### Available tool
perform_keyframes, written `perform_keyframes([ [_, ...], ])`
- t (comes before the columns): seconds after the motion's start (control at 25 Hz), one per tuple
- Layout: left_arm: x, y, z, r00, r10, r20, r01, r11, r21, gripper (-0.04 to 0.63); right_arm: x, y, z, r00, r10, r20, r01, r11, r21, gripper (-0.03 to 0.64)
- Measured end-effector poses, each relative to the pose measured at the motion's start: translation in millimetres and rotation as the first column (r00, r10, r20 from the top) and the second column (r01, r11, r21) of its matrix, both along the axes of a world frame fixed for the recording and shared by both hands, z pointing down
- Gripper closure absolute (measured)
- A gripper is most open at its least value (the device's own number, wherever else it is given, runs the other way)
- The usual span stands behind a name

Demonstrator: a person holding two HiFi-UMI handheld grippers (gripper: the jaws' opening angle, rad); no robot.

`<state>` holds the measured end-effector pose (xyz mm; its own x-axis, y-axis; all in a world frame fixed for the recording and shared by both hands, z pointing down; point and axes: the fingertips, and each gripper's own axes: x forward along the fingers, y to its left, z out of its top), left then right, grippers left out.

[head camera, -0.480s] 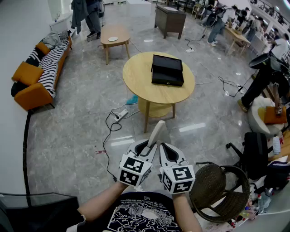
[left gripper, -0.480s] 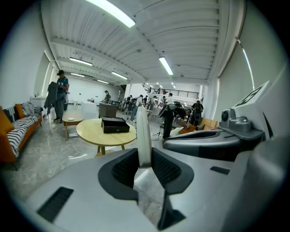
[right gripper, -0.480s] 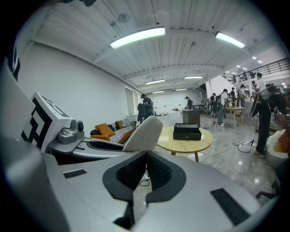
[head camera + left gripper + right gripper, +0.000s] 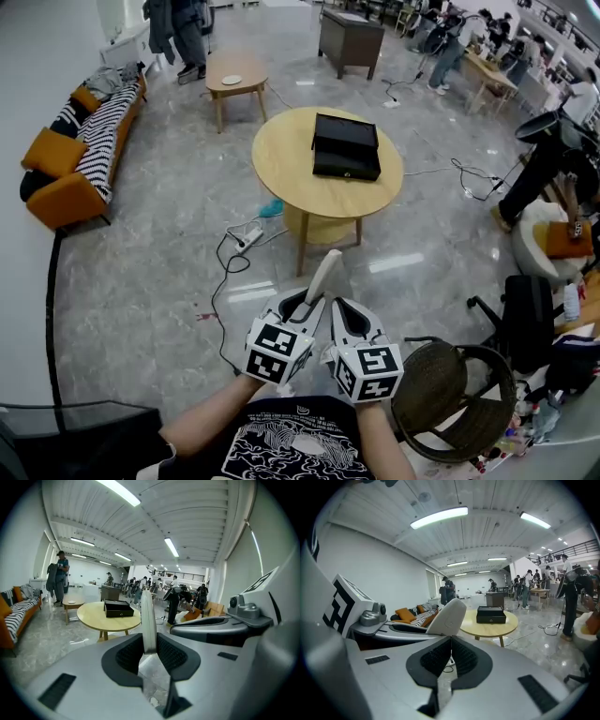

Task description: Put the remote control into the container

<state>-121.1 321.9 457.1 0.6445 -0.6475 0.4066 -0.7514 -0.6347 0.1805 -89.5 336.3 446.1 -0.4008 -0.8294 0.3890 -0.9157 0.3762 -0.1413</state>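
Container (image 4: 346, 146) on round table (image 4: 281, 159), marble floor (image 4: 141, 272)

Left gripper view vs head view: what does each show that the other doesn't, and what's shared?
Left gripper view only: the left gripper with fingers pressed on the remote control, plus ceiling lights. Head view only: the wicker chair and a power strip. Shared: the remote control, the round table and the black container on it.

White remote control (image 4: 324, 275), black container (image 4: 346, 146)
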Motion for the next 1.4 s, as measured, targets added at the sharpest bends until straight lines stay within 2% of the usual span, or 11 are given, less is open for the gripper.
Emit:
perform_keyframes([
  [0.44, 2.2, -53.3, 6.4, 0.999, -0.03, 0.015, 0.03, 1.0, -0.009, 0.498, 1.9, -55.6, 9.9, 0.999, -0.039, 0.025, 0.039, 0.999, -0.011, 0.594],
  [0.84, 47.7, -123.4, 4.6, 0.997, -0.064, 0.039, 0.065, 0.998, -0.015, 0.497, 51.7, -124.2, 10.8, 0.997, -0.069, 0.043, 0.07, 0.997, -0.02, 0.594],
  [1.4, 97.6, -193.2, 11.1, 0.992, -0.092, 0.083, 0.097, 0.994, -0.051, 0.499, 98.6, -200.2, 14.1, 0.987, -0.129, 0.091, 0.134, 0.99, -0.043, 0.594],
])
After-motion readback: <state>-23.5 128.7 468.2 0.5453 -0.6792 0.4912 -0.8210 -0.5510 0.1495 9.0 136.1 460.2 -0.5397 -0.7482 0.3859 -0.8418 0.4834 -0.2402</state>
